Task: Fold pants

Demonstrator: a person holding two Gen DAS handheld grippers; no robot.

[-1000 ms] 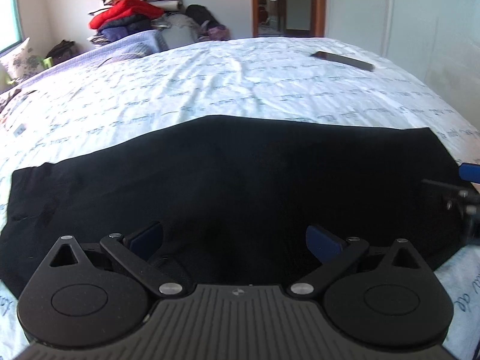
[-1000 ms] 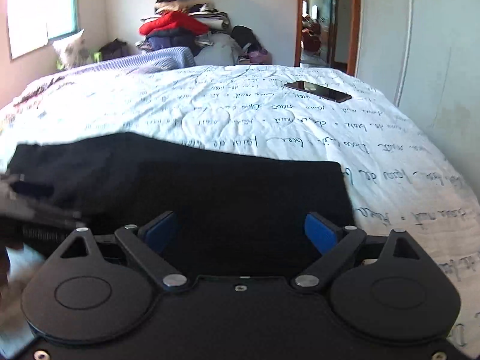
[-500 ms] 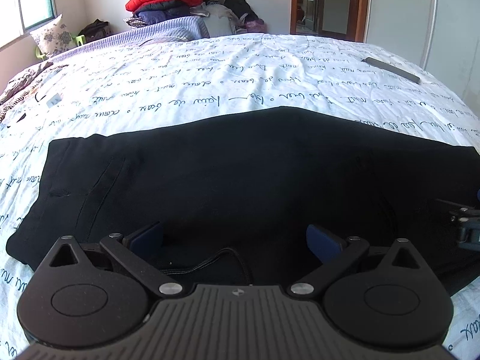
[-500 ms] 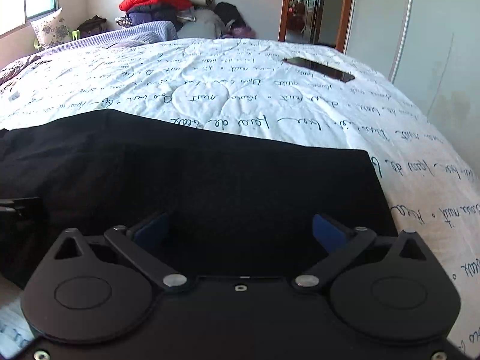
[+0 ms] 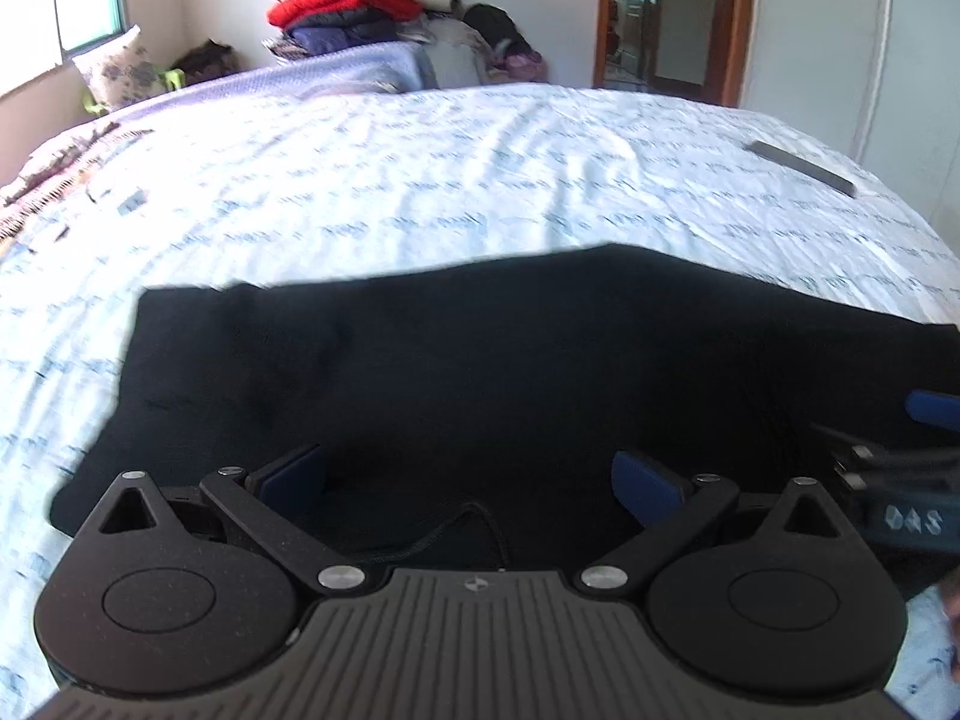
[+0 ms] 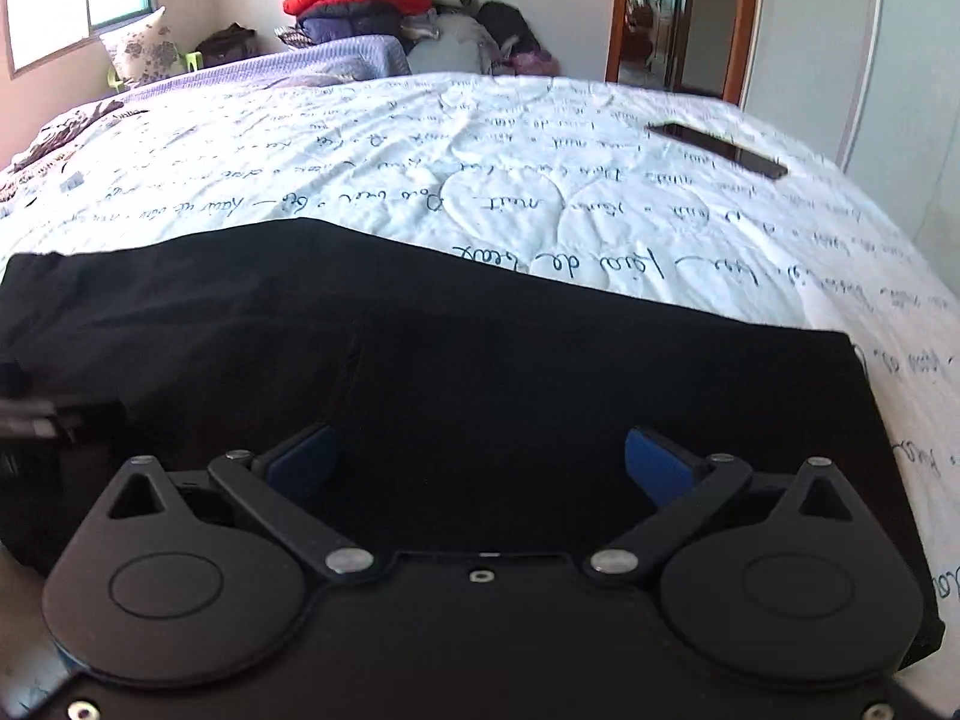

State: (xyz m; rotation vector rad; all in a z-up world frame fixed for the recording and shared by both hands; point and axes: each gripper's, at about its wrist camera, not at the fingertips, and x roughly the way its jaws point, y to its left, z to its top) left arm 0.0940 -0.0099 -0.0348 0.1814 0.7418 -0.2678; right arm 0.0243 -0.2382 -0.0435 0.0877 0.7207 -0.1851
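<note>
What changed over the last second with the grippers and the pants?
Both views slid across the bed. The right gripper and left gripper stayed open over the black pants, gripping nothing. The pants stayed flat and the phone stayed on the bedspread.

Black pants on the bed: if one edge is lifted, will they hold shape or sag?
The black pants would likely sag, since they lie limp and flat on the bedsheet. Probably light, being thin cloth. The folded layers may slide apart.
</note>
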